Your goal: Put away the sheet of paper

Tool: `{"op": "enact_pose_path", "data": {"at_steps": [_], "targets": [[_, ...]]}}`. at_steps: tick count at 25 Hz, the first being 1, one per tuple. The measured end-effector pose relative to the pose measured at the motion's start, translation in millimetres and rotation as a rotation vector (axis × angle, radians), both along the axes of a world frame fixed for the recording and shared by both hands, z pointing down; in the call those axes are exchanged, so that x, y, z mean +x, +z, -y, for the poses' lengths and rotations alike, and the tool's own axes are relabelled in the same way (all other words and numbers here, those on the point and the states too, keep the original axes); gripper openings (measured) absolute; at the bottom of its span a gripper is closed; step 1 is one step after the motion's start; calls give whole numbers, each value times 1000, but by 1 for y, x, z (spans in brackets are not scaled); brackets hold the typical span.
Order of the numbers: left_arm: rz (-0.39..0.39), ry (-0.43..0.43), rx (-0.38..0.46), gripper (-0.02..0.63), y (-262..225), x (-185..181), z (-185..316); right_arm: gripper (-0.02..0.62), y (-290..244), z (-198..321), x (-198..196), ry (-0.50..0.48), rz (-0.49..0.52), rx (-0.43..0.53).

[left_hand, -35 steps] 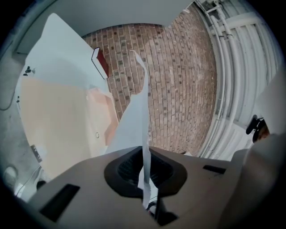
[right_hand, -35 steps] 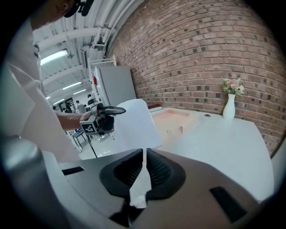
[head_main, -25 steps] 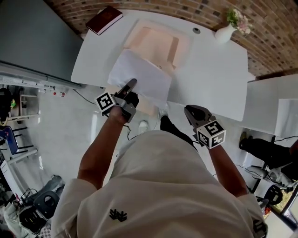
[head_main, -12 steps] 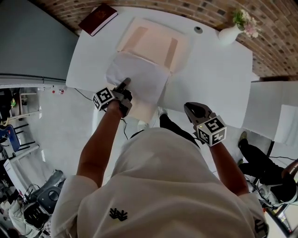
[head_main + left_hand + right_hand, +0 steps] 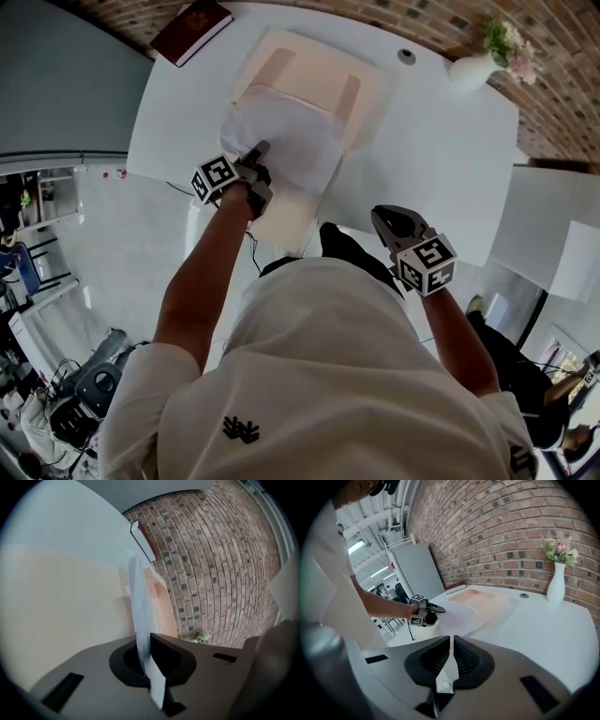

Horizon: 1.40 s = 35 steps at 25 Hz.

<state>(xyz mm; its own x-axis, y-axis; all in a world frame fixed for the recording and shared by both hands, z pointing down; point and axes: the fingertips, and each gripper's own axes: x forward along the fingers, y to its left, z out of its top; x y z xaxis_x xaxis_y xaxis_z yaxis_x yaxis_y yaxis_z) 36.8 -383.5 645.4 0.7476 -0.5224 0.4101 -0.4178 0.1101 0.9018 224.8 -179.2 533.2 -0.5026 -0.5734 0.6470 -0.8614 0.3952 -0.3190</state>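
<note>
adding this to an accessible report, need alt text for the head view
Seen from above, a person's left gripper pinches a white sheet of paper over a beige folder on a white table. The right gripper hangs empty near the body; a red book and a flower vase sit at the far edge.

Grey right tongs (image 5: pixel 452 654) sit closed and empty over the white worktop (image 5: pixel 543 625); farther off, left tongs (image 5: pixel 440 609) meet a thin white paper sheet (image 5: pixel 459 617)
</note>
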Motion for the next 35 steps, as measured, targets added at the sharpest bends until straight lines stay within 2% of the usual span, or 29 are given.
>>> {"op": "enact_pose_path", "data": {"at_steps": [11, 19, 24, 35], "targets": [[99, -5, -14, 23, 8, 29, 36, 49, 12, 16, 9, -9, 39, -29], [89, -47, -54, 23, 13, 53, 61, 49, 17, 24, 22, 0, 56, -41], [117, -52, -52, 23, 16, 70, 77, 49, 19, 27, 34, 11, 69, -48], [280, -33, -30, 25, 21, 92, 101, 49, 24, 30, 60, 14, 87, -56]]}}
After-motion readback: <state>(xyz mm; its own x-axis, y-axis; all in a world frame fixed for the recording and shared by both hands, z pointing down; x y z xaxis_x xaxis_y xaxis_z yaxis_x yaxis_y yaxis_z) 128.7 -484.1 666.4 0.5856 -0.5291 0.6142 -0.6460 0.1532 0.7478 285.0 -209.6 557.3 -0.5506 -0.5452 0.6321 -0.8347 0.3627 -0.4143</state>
